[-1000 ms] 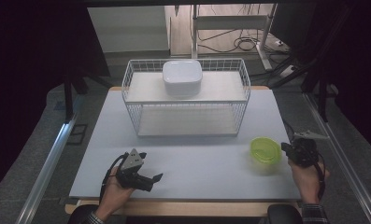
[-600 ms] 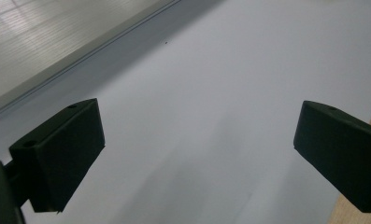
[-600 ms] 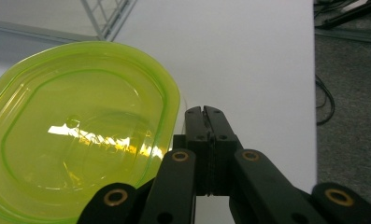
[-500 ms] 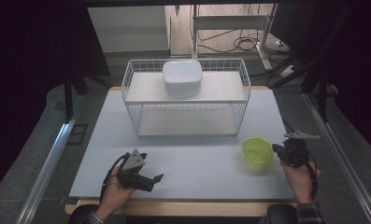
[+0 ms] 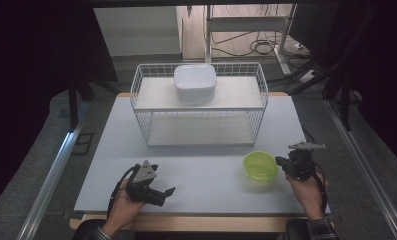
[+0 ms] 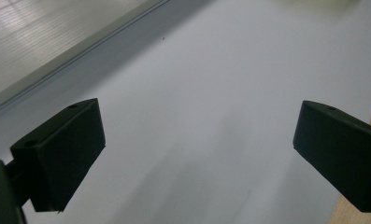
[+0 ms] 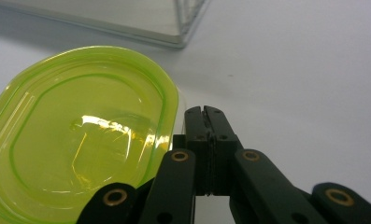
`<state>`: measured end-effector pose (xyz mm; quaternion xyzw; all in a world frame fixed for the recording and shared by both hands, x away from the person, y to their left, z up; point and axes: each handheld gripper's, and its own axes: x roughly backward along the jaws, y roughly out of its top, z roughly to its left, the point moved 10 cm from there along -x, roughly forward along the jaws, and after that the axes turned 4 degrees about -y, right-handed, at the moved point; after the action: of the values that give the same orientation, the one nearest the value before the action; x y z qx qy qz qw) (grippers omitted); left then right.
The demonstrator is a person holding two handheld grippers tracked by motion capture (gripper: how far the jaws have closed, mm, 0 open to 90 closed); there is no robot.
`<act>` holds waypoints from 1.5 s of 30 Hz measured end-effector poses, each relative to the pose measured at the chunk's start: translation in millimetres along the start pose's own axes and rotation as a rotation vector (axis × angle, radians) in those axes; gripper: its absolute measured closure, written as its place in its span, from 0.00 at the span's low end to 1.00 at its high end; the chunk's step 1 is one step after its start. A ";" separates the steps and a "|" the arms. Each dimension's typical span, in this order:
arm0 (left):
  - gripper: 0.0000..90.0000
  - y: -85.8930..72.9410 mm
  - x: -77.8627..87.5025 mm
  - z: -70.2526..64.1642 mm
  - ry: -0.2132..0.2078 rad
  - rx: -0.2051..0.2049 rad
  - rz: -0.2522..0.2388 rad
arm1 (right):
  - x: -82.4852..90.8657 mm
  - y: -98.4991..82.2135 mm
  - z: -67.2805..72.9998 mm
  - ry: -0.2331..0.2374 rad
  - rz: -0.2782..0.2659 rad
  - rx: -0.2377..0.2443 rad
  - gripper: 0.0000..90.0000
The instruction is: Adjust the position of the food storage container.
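Left gripper point(image 5: 153, 192) gapes wide; right gripper point(image 7: 204, 112) closed.

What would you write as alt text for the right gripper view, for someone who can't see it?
A black two-jaw right gripper, its jaws shut together with nothing visible between them, rises from the bottom edge right beside the rim of a translucent lime-green container. Both are over a white table, and a corner of a white wire basket shows at the top.

A translucent lime-green bowl point(image 5: 260, 165) with rounded corners sits upright and empty on the white desk point(image 5: 196, 165), near its right front, in front of the wire basket point(image 5: 201, 107).
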<state>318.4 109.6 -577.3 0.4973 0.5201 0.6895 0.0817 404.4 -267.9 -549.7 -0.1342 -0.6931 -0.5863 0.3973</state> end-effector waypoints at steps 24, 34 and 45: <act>0.03 -2.6 -3.7 -3.9 -0.004 -0.020 0.026 | 7.6 -31.9 46.2 0.103 0.077 0.041 0.97; 0.03 -3.6 -5.2 -4.4 -0.005 -0.022 0.033 | -4.4 -29.6 69.3 0.162 0.100 0.075 0.96; 0.03 -4.7 -7.3 -4.9 -0.006 -0.024 0.042 | -21.5 -19.0 105.1 0.259 0.106 0.109 0.96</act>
<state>316.3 104.0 -585.2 0.5092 0.5011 0.6957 0.0745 364.7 -170.5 -578.0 -0.0721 -0.6588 -0.5385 0.5204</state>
